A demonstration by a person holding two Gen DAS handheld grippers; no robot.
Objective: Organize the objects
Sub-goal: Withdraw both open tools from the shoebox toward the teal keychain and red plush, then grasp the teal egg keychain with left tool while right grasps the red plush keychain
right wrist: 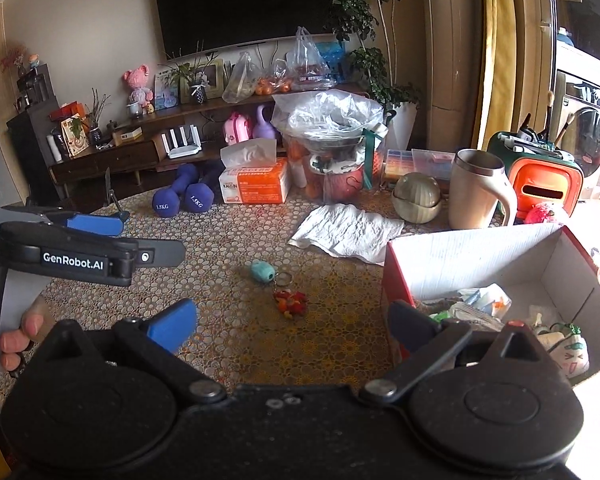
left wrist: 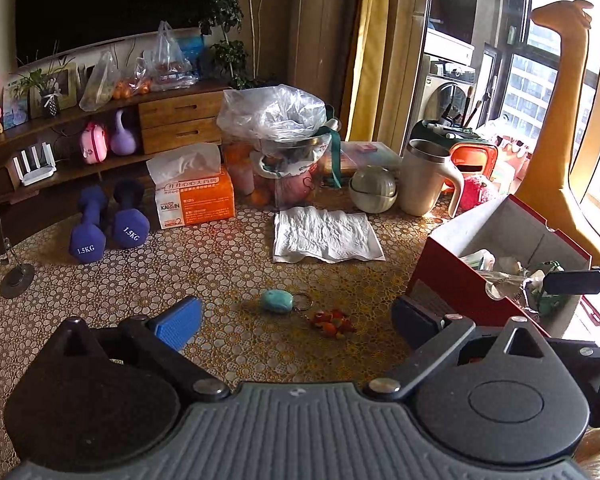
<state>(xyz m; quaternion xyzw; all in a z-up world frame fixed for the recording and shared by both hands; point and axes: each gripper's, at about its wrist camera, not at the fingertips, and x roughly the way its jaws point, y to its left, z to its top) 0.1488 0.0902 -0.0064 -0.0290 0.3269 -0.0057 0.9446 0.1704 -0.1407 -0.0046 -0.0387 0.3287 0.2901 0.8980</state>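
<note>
Spread wide and empty, both jaw sets are seen: left gripper [left wrist: 296,316], right gripper [right wrist: 292,326]. Teal keychain [left wrist: 277,300] is located on the table [left wrist: 220,264], 12 o'clock of both; red box [left wrist: 456,280] at 3 o'clock.

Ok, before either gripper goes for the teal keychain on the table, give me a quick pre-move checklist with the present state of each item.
1. Left gripper empty, jaws wide: ok.
2. Right gripper empty, jaws wide: ok.
3. Teal keychain lies free on the tablecloth, nothing on top of it: ok.
4. Ring and orange-red charm attached and clear of other things: ok; they will trail when lifted.
5. Red box open on top, with room left inside: ok.
6. Grippers apart from each other: ok in the right wrist view, though they are close.
</note>
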